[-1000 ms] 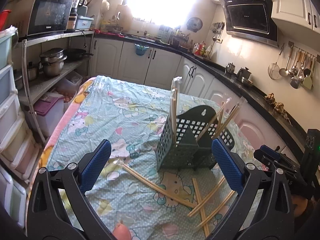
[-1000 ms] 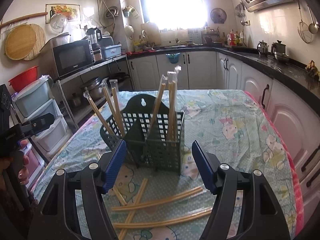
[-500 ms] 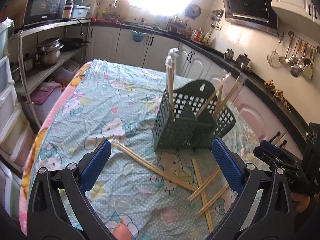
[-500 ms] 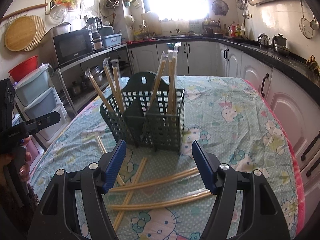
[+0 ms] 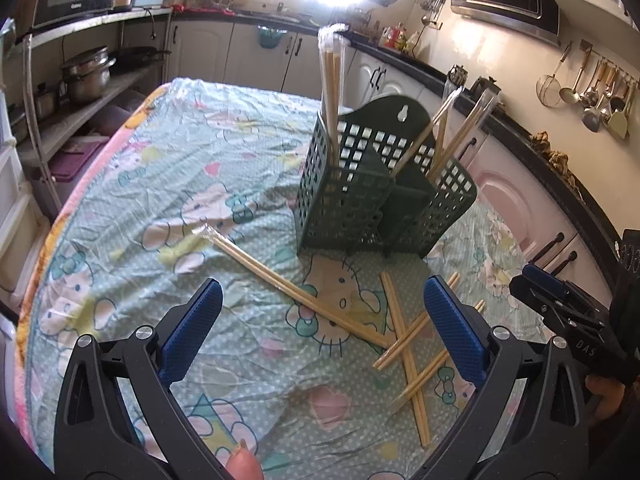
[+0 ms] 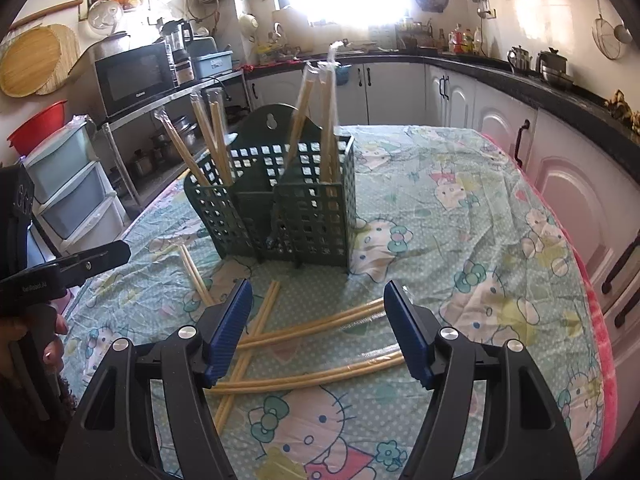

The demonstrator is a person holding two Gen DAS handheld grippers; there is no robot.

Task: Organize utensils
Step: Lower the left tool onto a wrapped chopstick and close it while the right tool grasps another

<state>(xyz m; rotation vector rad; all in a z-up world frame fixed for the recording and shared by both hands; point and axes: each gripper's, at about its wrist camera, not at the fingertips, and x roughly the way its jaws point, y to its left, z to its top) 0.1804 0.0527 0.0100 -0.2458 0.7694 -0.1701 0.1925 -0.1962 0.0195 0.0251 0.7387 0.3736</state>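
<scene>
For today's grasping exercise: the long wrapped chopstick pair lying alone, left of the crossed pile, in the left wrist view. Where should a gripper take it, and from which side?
Grip the wrapped chopstick pair near its middle, coming from above with the fingers across its length. It lies flat on the tablecloth, and its far end runs into the crossed pile, so the free stretch is likely cleanest. The left gripper is open above it.

The left gripper (image 5: 322,328) is held with its blue-padded fingers (image 5: 190,330) spread wide and nothing between them, and a fingertip of the holding hand (image 5: 243,465) shows at the bottom edge of its view. The right gripper (image 6: 318,330) is likewise spread wide and holds nothing. In the right wrist view, the left gripper appears at the far left edge, gripped by the left hand (image 6: 48,332).
</scene>
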